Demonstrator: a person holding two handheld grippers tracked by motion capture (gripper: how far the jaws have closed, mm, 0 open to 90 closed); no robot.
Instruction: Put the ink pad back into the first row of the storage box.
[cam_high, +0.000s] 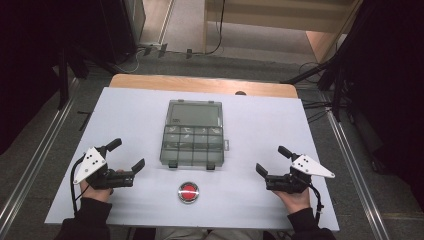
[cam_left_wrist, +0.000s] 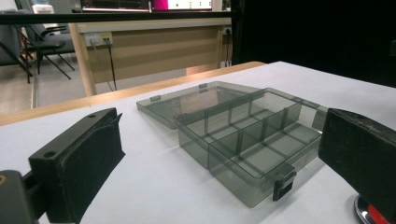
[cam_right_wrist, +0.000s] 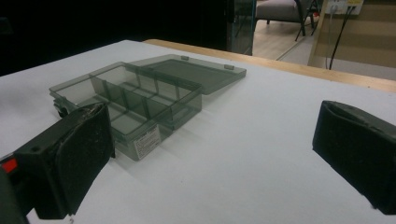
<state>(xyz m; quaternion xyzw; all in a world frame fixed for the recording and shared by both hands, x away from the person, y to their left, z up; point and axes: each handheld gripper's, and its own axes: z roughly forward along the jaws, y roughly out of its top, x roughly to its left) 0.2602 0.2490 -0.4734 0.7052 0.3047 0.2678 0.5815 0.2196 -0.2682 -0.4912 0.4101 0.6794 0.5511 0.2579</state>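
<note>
Your left gripper and right gripper rest with jaws wide apart and empty on the white tabletop, flanking the open plastic box, so a careless reach could skid it or hit the red button.

Even overhead light falls on the white desk, bright against black, unlit surroundings; shadows under the clear box are soft and short; in both gripper views the near jaws blur, and the far background is slightly soft.
</note>
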